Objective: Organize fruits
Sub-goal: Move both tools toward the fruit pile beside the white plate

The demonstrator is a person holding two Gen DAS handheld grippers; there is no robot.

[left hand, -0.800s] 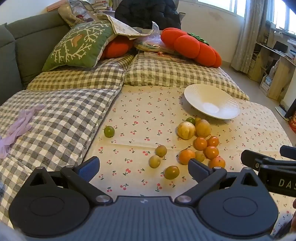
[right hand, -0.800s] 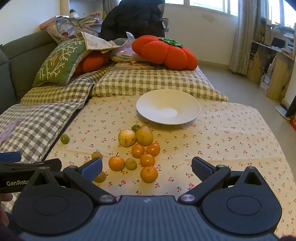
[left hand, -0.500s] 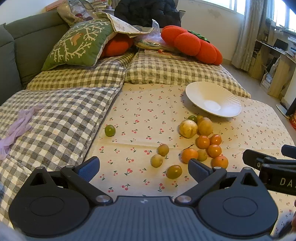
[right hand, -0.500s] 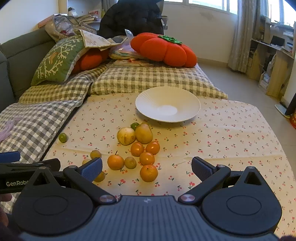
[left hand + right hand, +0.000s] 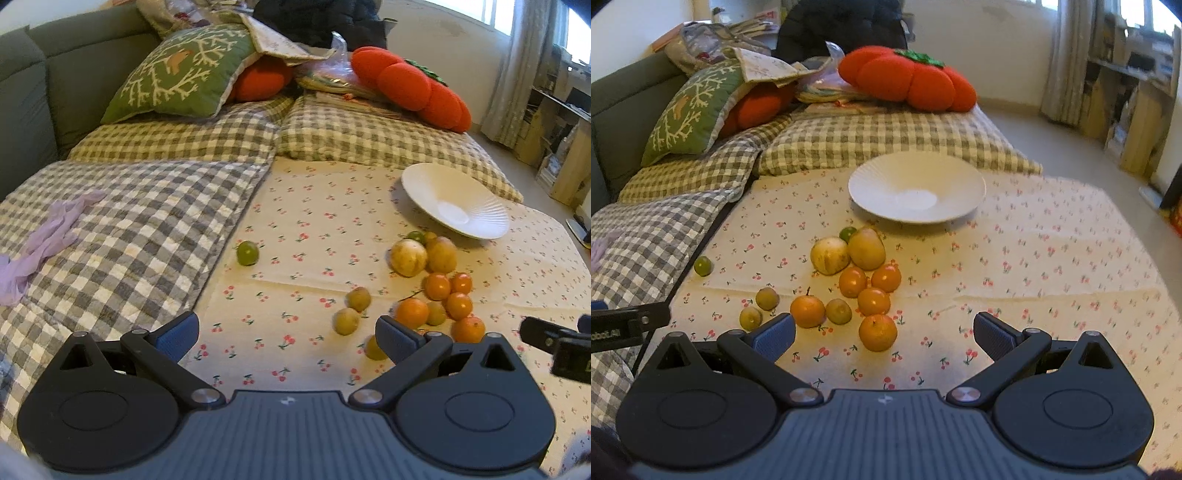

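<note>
Several small fruits lie loose on a cherry-print cloth (image 5: 1052,258): orange ones such as the nearest orange fruit (image 5: 878,332), two larger yellow fruits (image 5: 867,248) and small yellow-green ones. One green fruit (image 5: 247,252) lies apart at the left, by the quilt's edge. An empty white ribbed bowl (image 5: 916,187) stands just beyond the pile; it also shows as the white bowl (image 5: 456,205) in the left wrist view. My left gripper (image 5: 288,334) is open above the cloth, left of the pile. My right gripper (image 5: 884,334) is open too, with the nearest orange fruit between its fingers' lines but untouched.
A grey checked quilt (image 5: 122,229) with a lilac cloth (image 5: 48,236) lies left of the cherry-print cloth. Checked cushions (image 5: 886,140), a green pillow (image 5: 184,77) and a red pumpkin cushion (image 5: 908,79) sit behind. Floor and wooden shelves (image 5: 1134,110) are at the right.
Both grippers have moved forward toward the fruits, which now look nearer and larger. Their jaws stay wide and no fruit has shifted.
</note>
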